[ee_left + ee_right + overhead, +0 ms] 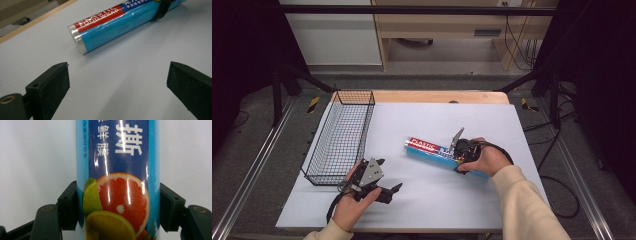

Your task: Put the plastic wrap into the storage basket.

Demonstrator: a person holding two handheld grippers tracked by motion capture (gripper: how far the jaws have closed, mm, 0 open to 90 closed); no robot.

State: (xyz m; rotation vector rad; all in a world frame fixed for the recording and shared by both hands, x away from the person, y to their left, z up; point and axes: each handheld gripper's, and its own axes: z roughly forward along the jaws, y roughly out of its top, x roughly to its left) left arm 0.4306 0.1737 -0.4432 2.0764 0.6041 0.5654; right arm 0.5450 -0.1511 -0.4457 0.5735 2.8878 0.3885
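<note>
left gripper (388,176) sits nearest, low at the front-left of the table (422,210), jaws spread wide w/ nothing between them, pointed toward the roll. right gripper (460,150) is on the plastic wrap roll (432,148) now, jaws either side of it near its right end. in the right gripper view the pads (68,206) are pressed against both flanks of the tube, so it's pinching the roll across its width, grapefruit print right b/w them.

roll lies flat mid-table, slanted, its silver end cap (77,40) facing left toward the wire basket (343,135); basket stands along the left edge, well apart from the roll.

looks like the grasp stage, lift prob next. to do it well: grip is toward one end, not the middle, so the long free end will likely sag or swing when it comes up. keep the squeeze firm, the film wrapper is glossy & could slip. lift straight & slow, keep the roll level, then swing it over the basket rim lengthwise so it drops in along the long side. left gripper is free to steady the far end if it droops.
</note>
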